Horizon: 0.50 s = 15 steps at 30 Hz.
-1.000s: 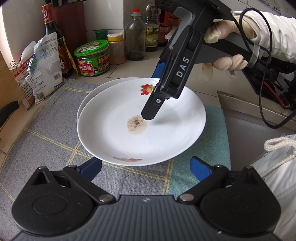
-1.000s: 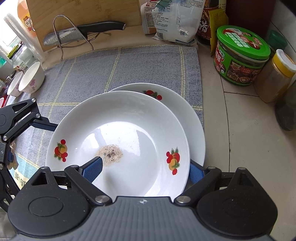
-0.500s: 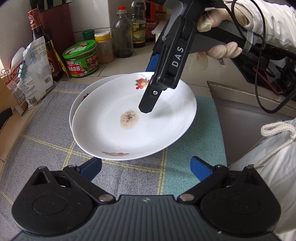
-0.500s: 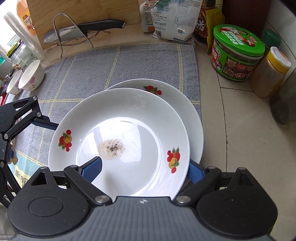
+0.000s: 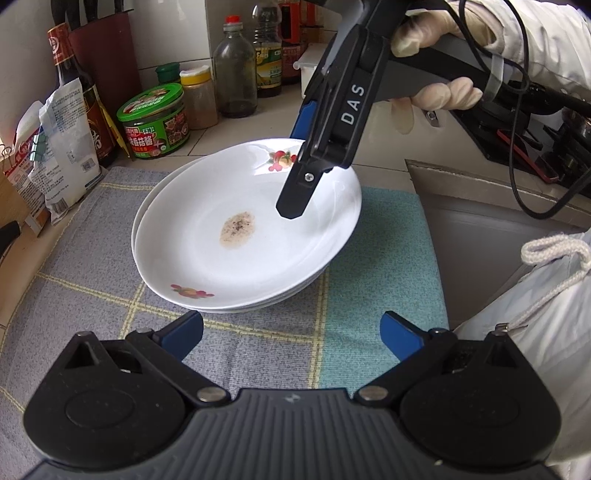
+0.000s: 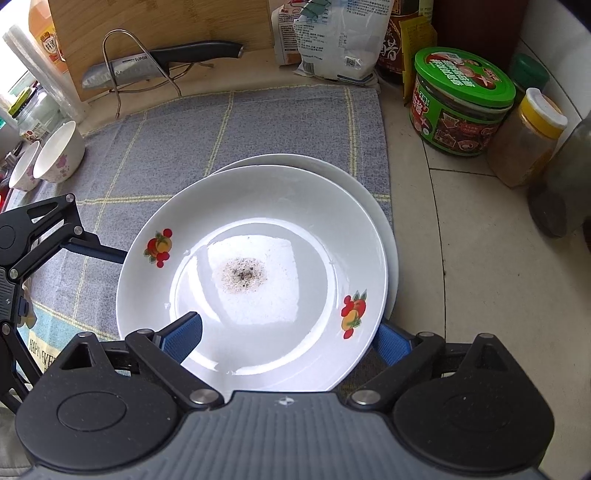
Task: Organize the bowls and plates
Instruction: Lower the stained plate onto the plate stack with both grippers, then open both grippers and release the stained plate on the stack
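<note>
Kitchen counter tiles [image 6: 443, 229] were seen beneath a grey checked cloth [image 6: 258, 122], on which the work was set. At the right gripper [image 6: 284, 332], the jaws were held apart across the near rim of the upper plate [image 6: 258, 221]: one blue finger lay over the plate's inner surface and the other sat below its outer edge; whether the pads were pressing the rim could not be told. The left gripper [image 5: 291, 332] was shown wide open and empty, just short of the plates, above the cloth [image 5: 92, 258]. The upper plate [image 5: 207, 221], white with fruit motifs and a brown speckled residue [image 5: 237, 229] at its centre, was seen nested in a lower plate [image 6: 369, 195] of like pattern, slightly offset so that the lower rim showed along the far side. Both plates rested on the cloth near its edge by the tiles. Beyond the plates, a green-lidded jar [image 6: 461, 99] and a yellow-capped spice jar [image 6: 524, 140] were seen standing on the tiles, with a white packet [image 6: 332, 37] against the wall. Two small white bowls [image 6: 48, 155] were seen at the far left of the cloth, and a knife [image 6: 159, 61] was held in a wire stand in front of a wooden board [image 6: 166, 22].
</note>
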Available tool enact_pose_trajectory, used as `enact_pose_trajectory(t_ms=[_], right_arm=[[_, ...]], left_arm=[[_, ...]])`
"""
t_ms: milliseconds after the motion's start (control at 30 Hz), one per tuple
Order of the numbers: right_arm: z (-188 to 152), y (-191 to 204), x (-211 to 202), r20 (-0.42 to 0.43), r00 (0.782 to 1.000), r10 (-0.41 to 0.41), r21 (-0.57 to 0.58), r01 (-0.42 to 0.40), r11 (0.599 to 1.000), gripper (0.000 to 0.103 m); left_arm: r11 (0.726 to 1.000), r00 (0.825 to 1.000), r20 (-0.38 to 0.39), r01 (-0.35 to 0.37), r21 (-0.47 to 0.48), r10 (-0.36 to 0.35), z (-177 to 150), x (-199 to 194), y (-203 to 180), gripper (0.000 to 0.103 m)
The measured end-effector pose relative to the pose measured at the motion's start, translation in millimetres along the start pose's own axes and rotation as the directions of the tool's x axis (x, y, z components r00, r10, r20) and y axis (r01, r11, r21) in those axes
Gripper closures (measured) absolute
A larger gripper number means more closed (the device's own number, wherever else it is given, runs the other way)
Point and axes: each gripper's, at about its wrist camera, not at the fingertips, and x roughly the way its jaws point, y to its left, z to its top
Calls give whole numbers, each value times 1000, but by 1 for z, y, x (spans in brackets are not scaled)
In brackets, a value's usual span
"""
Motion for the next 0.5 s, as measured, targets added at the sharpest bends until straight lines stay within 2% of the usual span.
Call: enact_pose_trajectory(t_ms=[300,500], right_arm=[[-5,-1,0,-6,1000,-8,14,8,1000,2],[-6,4,-13,51,998,-26,2,26,1000,0]], left_arm=[[1000,1000,10,-2,-1,2,0,-1,-3,2],[998,998,42,-34,-51,36,2,-3,0,2]])
